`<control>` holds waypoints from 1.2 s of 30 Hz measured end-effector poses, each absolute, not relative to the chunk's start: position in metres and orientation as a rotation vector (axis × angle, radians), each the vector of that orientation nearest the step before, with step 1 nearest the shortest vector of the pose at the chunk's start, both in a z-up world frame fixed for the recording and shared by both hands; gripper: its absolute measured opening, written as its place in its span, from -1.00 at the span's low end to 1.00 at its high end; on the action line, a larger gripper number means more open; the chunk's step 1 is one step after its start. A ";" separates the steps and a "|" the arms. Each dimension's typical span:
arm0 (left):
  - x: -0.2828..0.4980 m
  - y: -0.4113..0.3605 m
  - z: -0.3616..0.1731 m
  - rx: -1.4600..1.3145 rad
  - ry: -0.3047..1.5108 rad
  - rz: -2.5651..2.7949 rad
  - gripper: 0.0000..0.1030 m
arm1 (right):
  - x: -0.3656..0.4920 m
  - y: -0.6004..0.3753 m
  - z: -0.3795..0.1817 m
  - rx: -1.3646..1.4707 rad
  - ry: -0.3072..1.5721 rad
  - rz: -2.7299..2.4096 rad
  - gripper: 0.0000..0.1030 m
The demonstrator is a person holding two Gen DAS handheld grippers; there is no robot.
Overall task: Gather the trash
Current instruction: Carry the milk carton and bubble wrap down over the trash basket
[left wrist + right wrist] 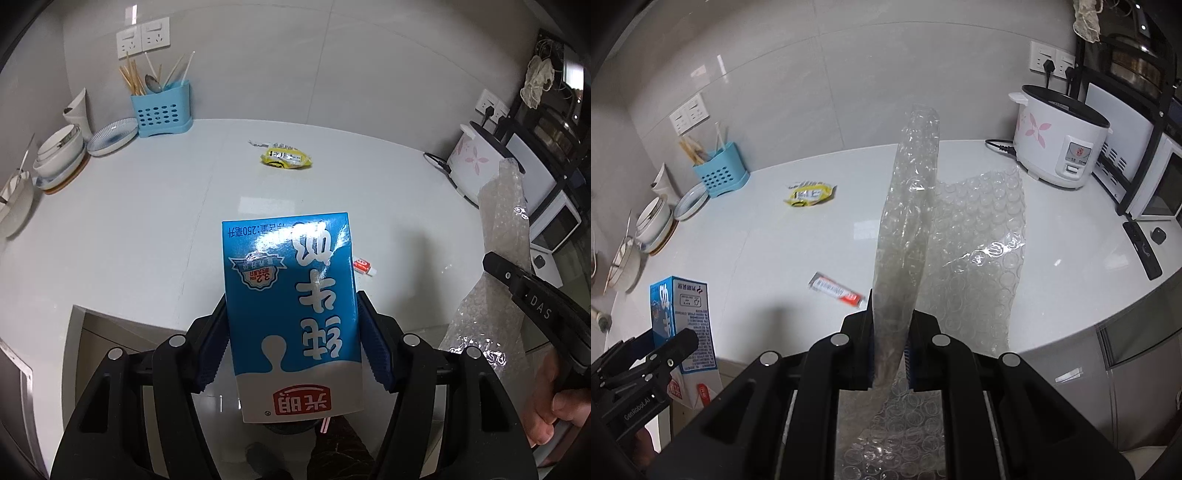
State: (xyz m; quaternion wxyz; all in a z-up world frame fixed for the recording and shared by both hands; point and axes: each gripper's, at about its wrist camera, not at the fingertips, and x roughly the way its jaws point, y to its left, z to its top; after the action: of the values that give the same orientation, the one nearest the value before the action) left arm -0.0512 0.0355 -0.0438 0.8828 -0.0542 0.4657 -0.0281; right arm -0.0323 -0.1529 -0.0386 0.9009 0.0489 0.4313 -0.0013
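Milk carton (291, 314): blue-and-white, its long axis running along the gripper fingers. In the left wrist view its print reads upside down, the red logo end nearest the camera at 6 o'clock and the far end pointing to 12 o'clock. It is held off the counter.
Left gripper (291, 343): clamped on the milk carton, one blue pad pressed on each narrow side, at 9 and 3 o'clock of the carton.
Bubble wrap (908, 229): a clear sheet folded into a long strip, its long axis rising from the jaws toward 12 o'clock in the right wrist view, with a wider flap hanging off to 3 o'clock and the rest trailing below the fingers.
Right gripper (890, 354): closed on the bubble wrap, with the strip pinched between the pads.
Red-and-white sachet (836, 290): flat on the counter, at 10 o'clock of the right gripper, its long axis slanting from 10 to 4 o'clock.
Yellow wrapper (284, 157): crumpled on the counter, well apart from the carton at 12 o'clock.
Counter (147, 221): white and glossy.
Blue cutlery holder (162, 109): against the wall at 10 o'clock in the left wrist view, beside stacked bowls and a plate (112, 136).
Rice cooker (1058, 138): white with pink flowers, at 2 o'clock in the right wrist view.
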 end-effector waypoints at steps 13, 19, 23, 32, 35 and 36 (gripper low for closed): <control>-0.112 0.050 -0.070 -0.121 1.001 -0.082 0.22 | -0.107 -0.118 -0.051 0.048 0.906 0.098 -0.79; -0.132 0.050 -0.099 -0.124 1.048 -0.067 0.22 | -0.132 -0.101 -0.075 -0.035 0.946 0.166 -0.79; -0.141 0.048 -0.127 -0.128 1.062 -0.050 0.22 | -0.138 -0.098 -0.102 -0.049 0.987 0.208 -0.79; -0.153 0.043 -0.192 -0.147 1.118 -0.031 0.22 | -0.144 -0.103 -0.182 -0.072 1.122 0.270 -0.79; -0.153 0.040 -0.214 -0.138 1.113 -0.021 0.22 | -0.145 -0.105 -0.213 -0.084 1.166 0.279 -0.79; -0.152 0.038 -0.222 -0.141 1.122 -0.020 0.22 | -0.145 -0.106 -0.220 -0.081 1.177 0.281 -0.79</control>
State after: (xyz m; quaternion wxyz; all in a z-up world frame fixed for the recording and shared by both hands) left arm -0.1520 0.0382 -0.2216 0.8444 -0.0667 0.5314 -0.0096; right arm -0.1449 -0.1058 -0.2201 0.8216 -0.0379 0.5532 0.1322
